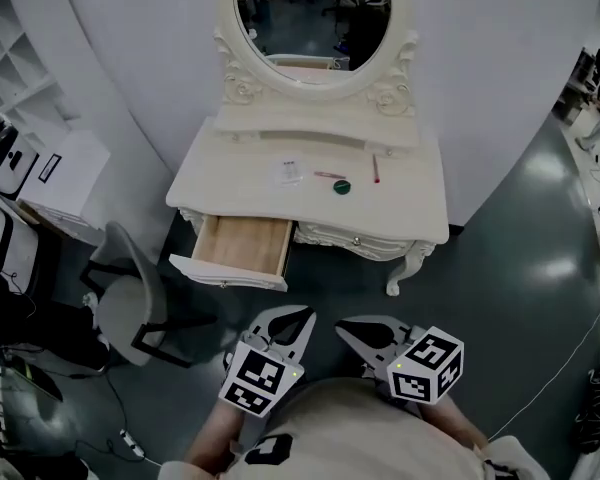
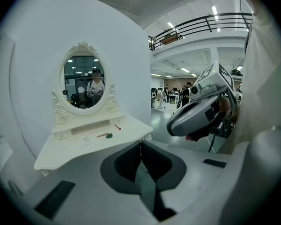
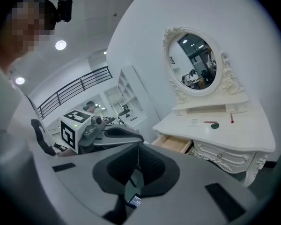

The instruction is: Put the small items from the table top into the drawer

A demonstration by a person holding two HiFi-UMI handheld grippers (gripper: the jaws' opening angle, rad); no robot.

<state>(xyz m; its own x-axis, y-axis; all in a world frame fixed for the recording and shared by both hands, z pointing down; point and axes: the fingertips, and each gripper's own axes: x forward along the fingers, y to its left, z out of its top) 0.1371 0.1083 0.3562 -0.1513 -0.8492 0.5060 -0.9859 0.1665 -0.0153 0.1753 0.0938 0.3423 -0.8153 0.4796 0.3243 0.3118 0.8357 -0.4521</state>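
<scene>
Looks like a staged set inside a big open-plan office or lab hall: ornate white counter (image 1: 410, 183) with oval mirror (image 1: 315, 18) against a curved white backdrop (image 1: 500, 88), glossy grey floor (image 1: 520, 298), grey office chair (image 1: 130, 303), white shelving (image 1: 15, 68), railed mezzanine (image 2: 201, 25) under ceiling strip lights (image 2: 216, 11), people (image 2: 186, 92) in the open hall beyond.

Oval mirror (image 1: 313, 18) & grey chair (image 1: 120, 308)
</scene>
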